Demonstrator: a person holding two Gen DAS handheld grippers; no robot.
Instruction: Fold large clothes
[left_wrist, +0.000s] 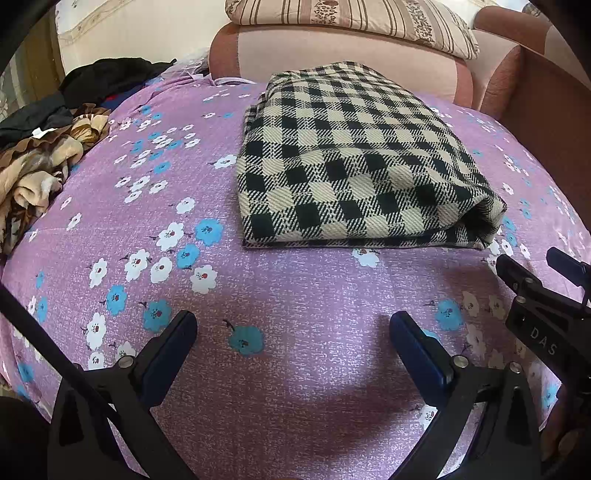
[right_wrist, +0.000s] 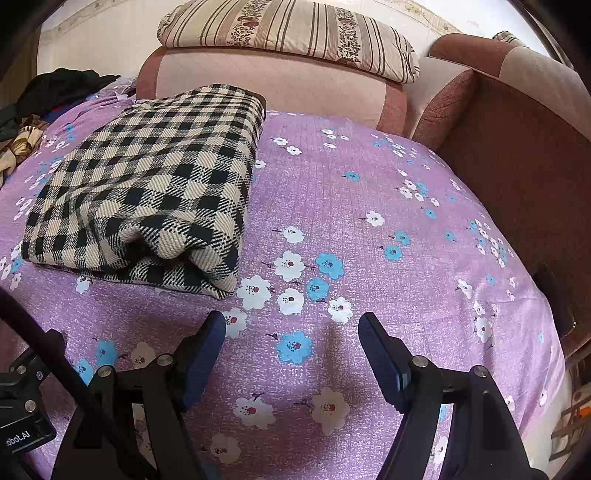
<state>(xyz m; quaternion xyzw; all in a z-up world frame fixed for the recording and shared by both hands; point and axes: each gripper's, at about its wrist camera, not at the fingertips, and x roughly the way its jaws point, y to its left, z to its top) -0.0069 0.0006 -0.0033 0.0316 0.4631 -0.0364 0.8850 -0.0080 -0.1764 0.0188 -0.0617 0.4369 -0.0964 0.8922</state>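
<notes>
A black-and-cream checked garment lies folded into a thick rectangle on the purple flowered bedsheet. It also shows in the right wrist view, at the left. My left gripper is open and empty, hovering over bare sheet in front of the garment's near edge. My right gripper is open and empty, over the sheet just right of the garment's near corner. The right gripper also shows at the right edge of the left wrist view.
A pile of unfolded clothes, brown patterned and black, lies at the bed's far left. A pink and brown sofa back with a striped pillow stands behind the bed. A brown sofa arm borders the right.
</notes>
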